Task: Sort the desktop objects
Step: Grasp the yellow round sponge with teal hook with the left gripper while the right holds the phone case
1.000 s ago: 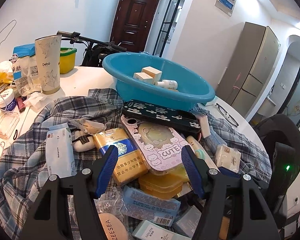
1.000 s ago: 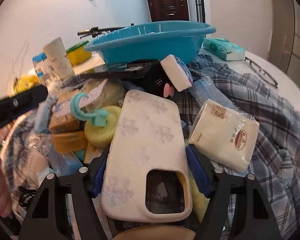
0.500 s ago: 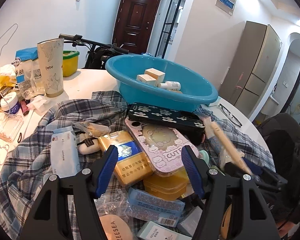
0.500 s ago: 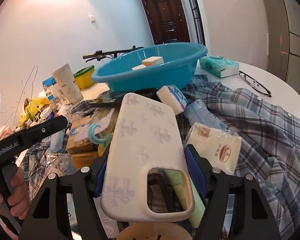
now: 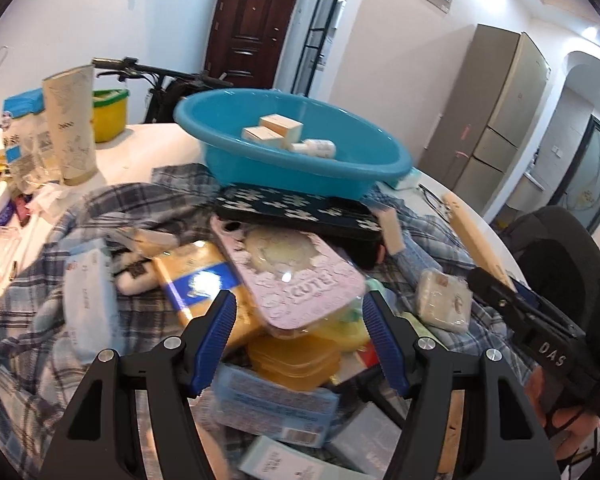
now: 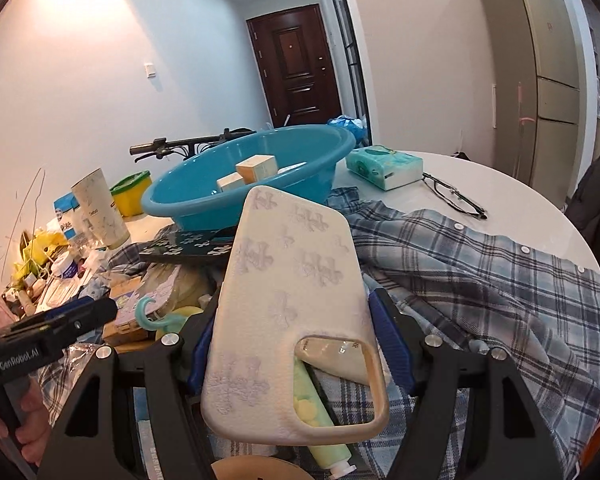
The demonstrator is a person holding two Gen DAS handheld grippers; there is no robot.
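My right gripper (image 6: 292, 336) is shut on a cream phone case (image 6: 292, 304) with a faint flower pattern, held up above the pile; the case (image 5: 476, 240) shows edge-on in the left wrist view. The blue basin (image 6: 252, 178) holds small boxes and stands behind it; it also shows in the left wrist view (image 5: 300, 176). My left gripper (image 5: 300, 332) is open over a pile with a pink "CUTE" phone case (image 5: 296, 276), a dark flowered case (image 5: 296, 212), a gold pack (image 5: 196, 284) and an orange box (image 5: 296, 356).
A plaid shirt (image 6: 480, 264) covers the white round table (image 6: 520, 200). A green tissue pack (image 6: 384, 166) and glasses (image 6: 456, 200) lie at the back right. A tall paper cup (image 5: 70, 128), a yellow tub (image 5: 108, 114) and small clutter stand on the left.
My right gripper has lifted the cream phone case off the pile and raised it toward the basin. The left gripper has shifted slightly and stays open.
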